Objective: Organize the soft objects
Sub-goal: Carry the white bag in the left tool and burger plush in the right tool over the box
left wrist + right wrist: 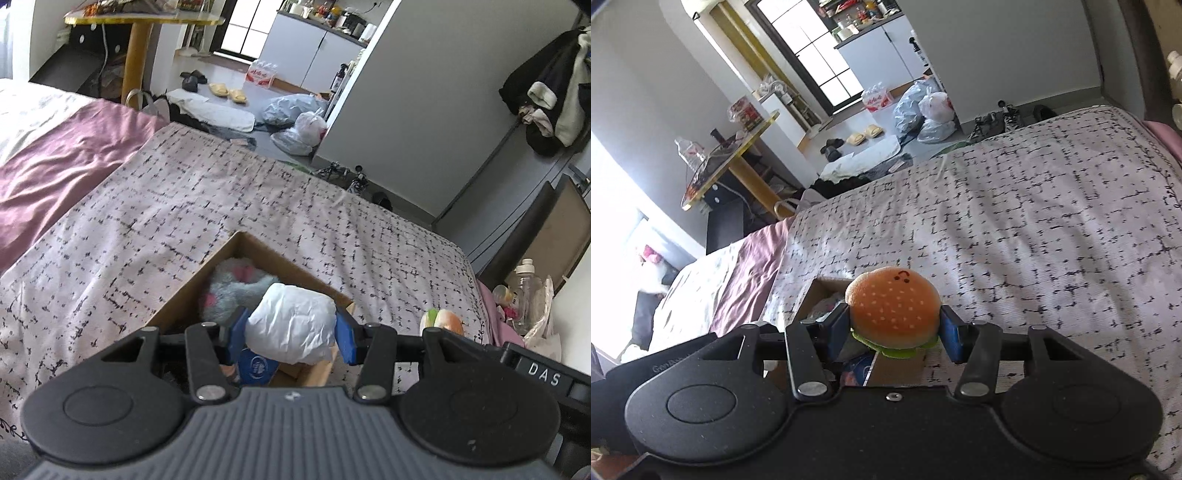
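My left gripper (291, 328) is shut on a white crumpled soft bundle (291, 325) and holds it over an open cardboard box (236, 243) on the bed. In the box lie a grey and pink plush toy (232, 288) and a blue packet (256, 365). My right gripper (894, 325) is shut on a plush hamburger (894, 310), just right of the box (822, 286). The hamburger also shows at the right in the left wrist view (443, 319).
The box stands on a bed with a white black-flecked cover (221, 192) and a purple sheet (62, 162). Beyond the bed's foot are plastic bags (295, 118), slippers (229, 92) and a yellow round table (140, 22). Bottles (524, 288) stand at the right bedside.
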The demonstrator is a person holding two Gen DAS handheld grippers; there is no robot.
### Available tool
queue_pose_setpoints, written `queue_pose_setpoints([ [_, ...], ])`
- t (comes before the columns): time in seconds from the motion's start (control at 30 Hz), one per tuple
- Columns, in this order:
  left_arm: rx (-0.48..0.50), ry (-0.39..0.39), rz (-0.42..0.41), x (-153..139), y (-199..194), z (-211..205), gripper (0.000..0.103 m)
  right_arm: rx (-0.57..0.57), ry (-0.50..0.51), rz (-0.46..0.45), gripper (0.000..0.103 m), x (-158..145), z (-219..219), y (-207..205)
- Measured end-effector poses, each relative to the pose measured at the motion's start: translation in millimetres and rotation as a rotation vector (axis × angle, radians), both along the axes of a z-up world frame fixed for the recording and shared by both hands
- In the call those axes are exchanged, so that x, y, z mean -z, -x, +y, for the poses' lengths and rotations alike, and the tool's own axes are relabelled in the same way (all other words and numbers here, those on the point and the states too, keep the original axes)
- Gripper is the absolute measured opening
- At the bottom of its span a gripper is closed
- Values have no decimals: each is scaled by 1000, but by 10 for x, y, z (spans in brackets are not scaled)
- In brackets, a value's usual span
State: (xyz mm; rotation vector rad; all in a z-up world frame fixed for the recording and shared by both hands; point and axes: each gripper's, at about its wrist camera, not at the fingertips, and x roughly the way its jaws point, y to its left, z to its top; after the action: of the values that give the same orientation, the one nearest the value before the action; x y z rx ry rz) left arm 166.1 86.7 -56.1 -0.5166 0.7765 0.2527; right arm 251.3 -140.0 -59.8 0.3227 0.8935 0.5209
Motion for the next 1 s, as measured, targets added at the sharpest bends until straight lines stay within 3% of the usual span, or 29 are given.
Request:
queue_pose_setpoints([
  [0.4,-2,84,64,347,2,163,49,-30,31,13,51,18,376,-8],
  [0.57,-14,141,137,508,-50,275,57,-38,41,26,51,53,513,-44],
  [1.0,-43,137,94,424,-10,527,61,-46,67,34,54,128,809,-158],
])
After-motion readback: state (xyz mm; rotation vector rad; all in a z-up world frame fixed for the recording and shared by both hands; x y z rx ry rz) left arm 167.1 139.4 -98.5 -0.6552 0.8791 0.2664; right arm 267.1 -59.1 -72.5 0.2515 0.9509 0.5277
